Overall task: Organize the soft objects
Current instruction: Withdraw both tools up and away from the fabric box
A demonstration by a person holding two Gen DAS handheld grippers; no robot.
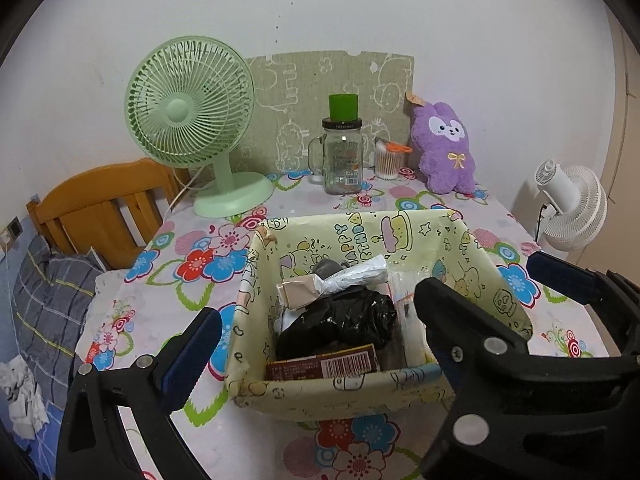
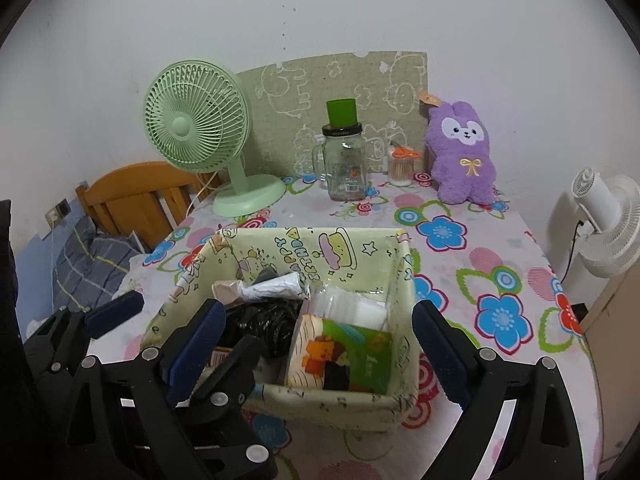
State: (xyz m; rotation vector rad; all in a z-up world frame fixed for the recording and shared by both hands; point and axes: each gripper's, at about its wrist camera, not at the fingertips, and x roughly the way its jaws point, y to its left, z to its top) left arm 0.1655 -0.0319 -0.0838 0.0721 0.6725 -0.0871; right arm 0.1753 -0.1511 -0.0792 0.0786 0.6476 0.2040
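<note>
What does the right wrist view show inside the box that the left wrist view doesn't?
Only right wrist: a green tissue pack with cartoon print and a clear plastic packet in the box's right half.
Only left wrist: a brown barcoded carton against the near wall.
Both: the yellow cartoon-print box, black plastic bag, white wrapped roll, purple plush, green fan, glass jar. Both grippers open, holding nothing.
</note>
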